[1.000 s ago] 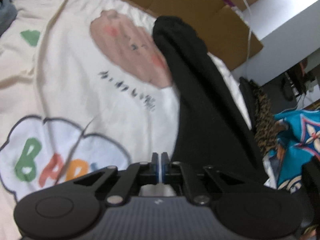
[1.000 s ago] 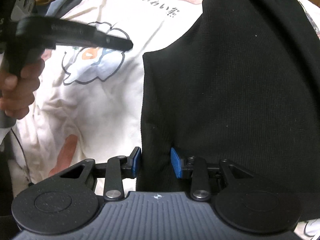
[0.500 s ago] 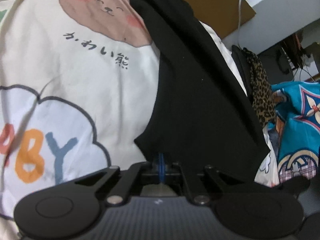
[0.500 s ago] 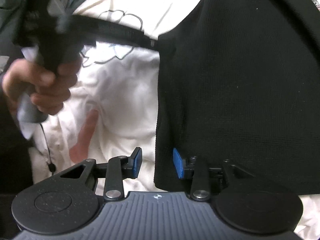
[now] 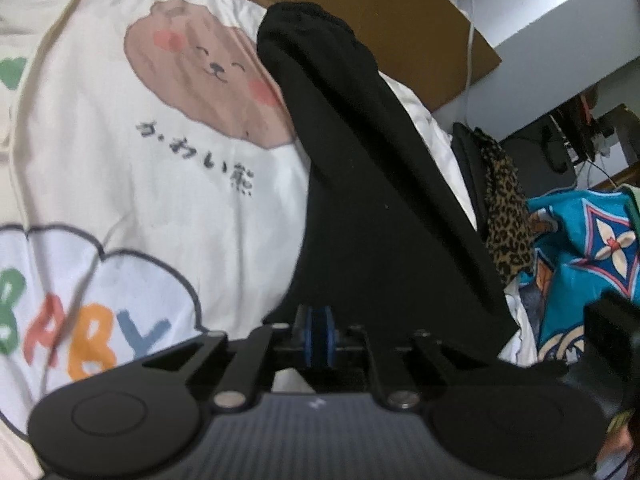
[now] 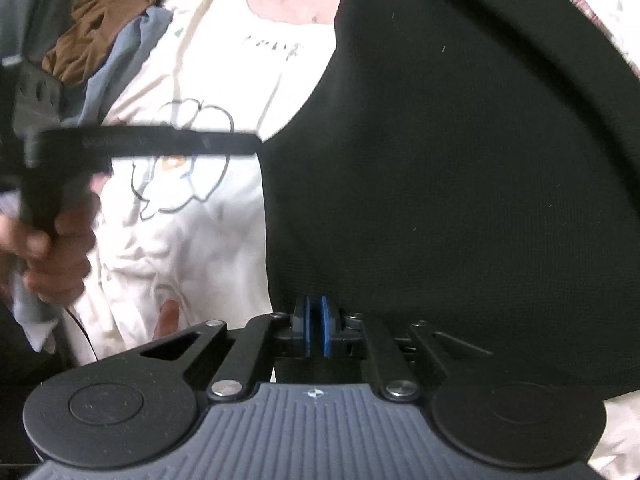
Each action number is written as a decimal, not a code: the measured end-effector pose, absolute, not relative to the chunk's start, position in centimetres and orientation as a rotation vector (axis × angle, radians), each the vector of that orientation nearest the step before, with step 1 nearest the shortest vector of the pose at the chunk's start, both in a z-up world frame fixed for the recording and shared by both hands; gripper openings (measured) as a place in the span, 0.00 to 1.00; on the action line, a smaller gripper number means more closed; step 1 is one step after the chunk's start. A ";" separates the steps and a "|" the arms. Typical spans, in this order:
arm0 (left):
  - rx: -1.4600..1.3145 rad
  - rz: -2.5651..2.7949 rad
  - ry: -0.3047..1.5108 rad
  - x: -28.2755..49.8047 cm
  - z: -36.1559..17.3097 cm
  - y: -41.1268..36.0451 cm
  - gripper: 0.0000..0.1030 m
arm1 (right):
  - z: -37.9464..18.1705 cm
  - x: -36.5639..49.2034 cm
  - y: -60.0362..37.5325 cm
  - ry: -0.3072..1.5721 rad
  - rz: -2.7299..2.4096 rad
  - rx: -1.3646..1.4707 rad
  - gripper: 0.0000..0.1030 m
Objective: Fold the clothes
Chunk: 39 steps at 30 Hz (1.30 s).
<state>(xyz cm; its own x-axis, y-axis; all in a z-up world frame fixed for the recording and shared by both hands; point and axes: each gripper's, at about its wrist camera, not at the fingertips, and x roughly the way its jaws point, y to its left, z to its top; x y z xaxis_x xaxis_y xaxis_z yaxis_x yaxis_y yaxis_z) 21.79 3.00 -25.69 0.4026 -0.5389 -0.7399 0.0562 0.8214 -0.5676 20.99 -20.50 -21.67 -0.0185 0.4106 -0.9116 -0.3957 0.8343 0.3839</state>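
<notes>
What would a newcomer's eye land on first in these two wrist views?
The black garment fills the right wrist view and runs as a dark band up the left one, lying on a cream sheet printed with a pink bear. Both tongs, left and right, pinch its near edge.

I see a white printed bedsheet (image 5: 168,184) filling most of the left view, with a smiling brown bear, dark script under it and a cloud outline holding coloured letters. Behind it flat brown cardboard (image 5: 404,12) leans against a pale grey wall (image 5: 560,36), and a thin white cable (image 5: 469,32) hangs down across both. Off to the right I make out a leopard-print cloth (image 5: 506,216) beside a bright teal patterned fabric (image 5: 592,248). In the right view, a brown cloth (image 6: 108,20) and a grey-blue one (image 6: 128,52) sit bunched at the sheet's far edge. Light is soft and even.
</notes>
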 end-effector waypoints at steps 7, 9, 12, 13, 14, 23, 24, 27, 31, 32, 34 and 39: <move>-0.454 -0.363 1.079 24.8 -23.2 3.2 0.29 | -21.3 21.0 -20.1 1.447 0.668 0.018 0.07; -0.426 -0.361 1.071 25.8 -22.3 2.9 0.32 | -20.5 21.4 -20.6 1.410 0.662 0.041 0.07; -0.381 -0.347 1.059 27.8 -20.8 2.3 0.39 | -19.4 21.8 -21.4 1.364 0.660 0.058 0.07; -0.364 -0.341 1.055 28.6 -20.3 2.1 0.40 | -19.0 22.0 -21.8 1.347 0.655 0.063 0.07; -0.348 -0.335 1.051 29.4 -19.9 1.8 0.41 | -18.7 22.2 -22.2 1.328 0.649 0.068 0.07; -0.323 -0.262 1.073 36.6 -17.6 -2.2 0.44 | -16.2 26.5 -27.7 1.160 0.496 0.107 0.14; -0.327 -0.264 1.073 37.4 -17.2 -2.6 0.44 | -16.1 26.9 -28.1 1.144 0.481 0.112 0.14; -0.311 -0.259 1.059 39.6 -16.0 -4.0 0.44 | -15.7 28.1 -29.3 1.102 0.443 0.123 0.14; -0.287 -0.235 1.047 42.7 -15.2 -6.0 0.44 | -15.4 29.6 -30.7 1.048 0.393 0.140 0.29; -0.292 -0.226 1.050 43.5 -15.3 -6.4 0.44 | -15.6 30.1 -30.5 1.037 0.382 0.142 0.30; -0.308 -0.214 1.063 45.0 -15.5 -7.2 0.44 | -16.2 31.2 -30.4 1.026 0.365 0.135 0.30; -0.370 -0.194 1.119 49.1 -16.6 -9.7 0.44 | -16.6 34.2 -31.0 0.983 0.327 0.048 0.30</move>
